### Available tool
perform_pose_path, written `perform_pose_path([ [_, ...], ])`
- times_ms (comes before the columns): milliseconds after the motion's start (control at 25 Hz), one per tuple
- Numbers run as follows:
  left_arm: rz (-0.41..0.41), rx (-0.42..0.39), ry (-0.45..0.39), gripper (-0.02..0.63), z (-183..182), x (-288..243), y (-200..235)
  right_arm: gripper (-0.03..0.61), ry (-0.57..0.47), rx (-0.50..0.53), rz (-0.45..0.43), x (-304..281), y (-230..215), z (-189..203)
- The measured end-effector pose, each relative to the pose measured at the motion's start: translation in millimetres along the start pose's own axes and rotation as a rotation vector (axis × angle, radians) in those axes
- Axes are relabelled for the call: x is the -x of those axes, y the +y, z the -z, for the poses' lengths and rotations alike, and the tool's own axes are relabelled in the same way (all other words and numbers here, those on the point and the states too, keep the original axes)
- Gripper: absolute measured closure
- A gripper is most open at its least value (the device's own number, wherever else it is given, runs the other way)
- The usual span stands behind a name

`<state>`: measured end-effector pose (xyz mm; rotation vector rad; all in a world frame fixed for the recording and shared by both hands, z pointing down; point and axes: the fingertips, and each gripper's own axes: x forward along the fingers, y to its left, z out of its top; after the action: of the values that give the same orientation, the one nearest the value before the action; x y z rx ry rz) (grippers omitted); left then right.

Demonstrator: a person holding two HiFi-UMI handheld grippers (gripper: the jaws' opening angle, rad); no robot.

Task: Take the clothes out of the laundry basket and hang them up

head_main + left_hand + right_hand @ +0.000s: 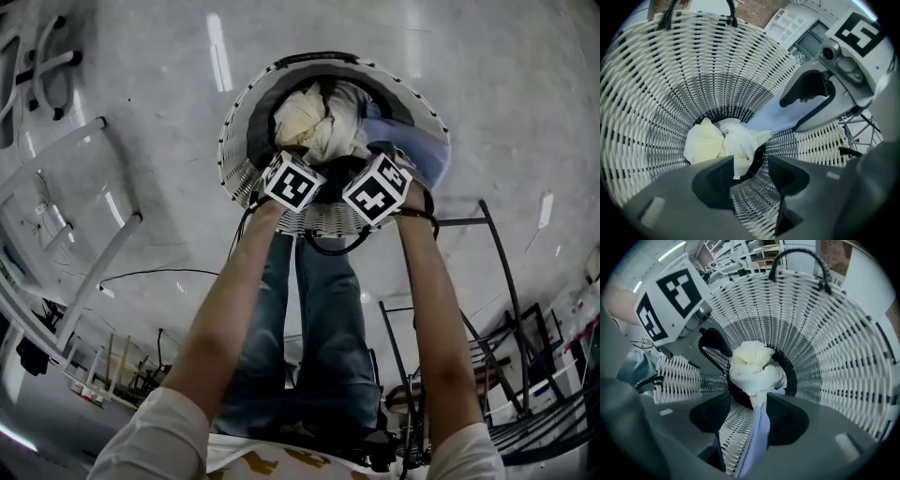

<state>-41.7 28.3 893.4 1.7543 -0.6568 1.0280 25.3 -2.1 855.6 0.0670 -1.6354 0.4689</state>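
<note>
A white woven laundry basket stands on the floor in front of me. It holds a bundled cream garment and a light blue garment that drapes over the right rim. Both grippers hover at the near rim. In the left gripper view, my left gripper is open above the cream garment, with nothing between its jaws. My right gripper is also open. The light blue garment runs from the pile through the gap, along the right-hand jaw. The right gripper also shows over the blue garment.
White tubes of a drying rack stand at the left. A black metal rack stands at the right. My jeans-clad legs are just behind the basket. A thin cable lies on the floor. The basket has a black handle.
</note>
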Motion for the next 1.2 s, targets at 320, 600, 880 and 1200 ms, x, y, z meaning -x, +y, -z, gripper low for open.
perform_pose_path([
  [320, -0.004, -0.023, 0.075, 0.379, 17, -30, 14, 0.304, 0.206, 0.162, 0.049, -52, -13, 36],
  [600, -0.030, -0.198, 0.136, 0.360, 28, -49, 17, 0.296, 0.332, 0.283, 0.059, -80, -19, 47],
  [880, -0.018, -0.283, 0.146, 0.360, 28, -64, 20, 0.294, 0.442, 0.365, 0.044, -103, -18, 63],
  [1200, -0.007, -0.551, 0.229, 0.406, 36, -77, 23, 0.279, 0.593, 0.485, 0.006, -109, -16, 85],
])
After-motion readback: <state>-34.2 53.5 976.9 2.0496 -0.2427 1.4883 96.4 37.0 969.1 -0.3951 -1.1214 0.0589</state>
